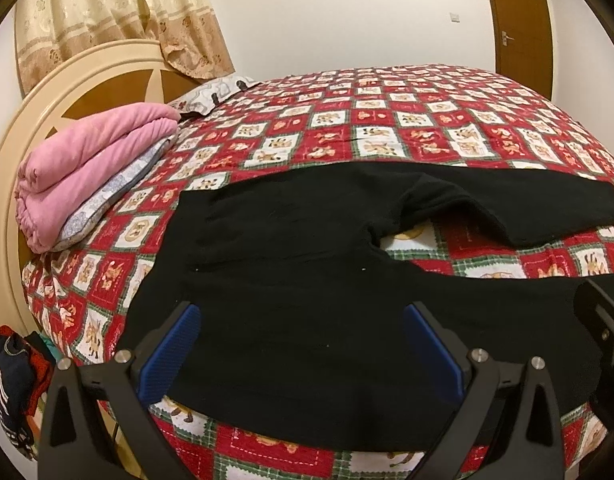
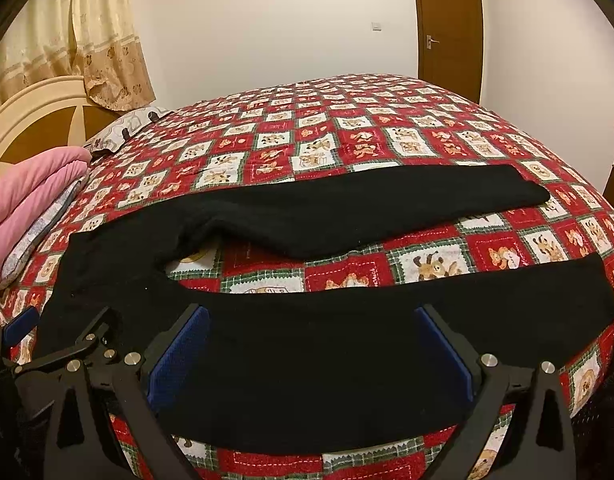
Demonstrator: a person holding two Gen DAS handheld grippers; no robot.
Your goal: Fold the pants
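– Any writing you can read from the cameras?

– None I can make out. The bedspread (image 2: 347, 128) squares carry only bear pictures; marks on the clothes (image 1: 11, 384) by the bed are too blurred.

bed quilt (image 1: 387, 128) – red patchwork; pink blanket (image 1: 87, 160); curtain (image 1: 107, 12); door (image 2: 449, 24)

We see black pants (image 2: 307, 216) spread flat on the red patchwork bedspread (image 2: 347, 128), their two legs apart and running rightward. Our right gripper (image 2: 311, 328) hangs over the near leg, fingers spread wide with nothing between them. The left gripper (image 2: 67, 332) sits near the waist end, beside pink bedding (image 2: 23, 200).
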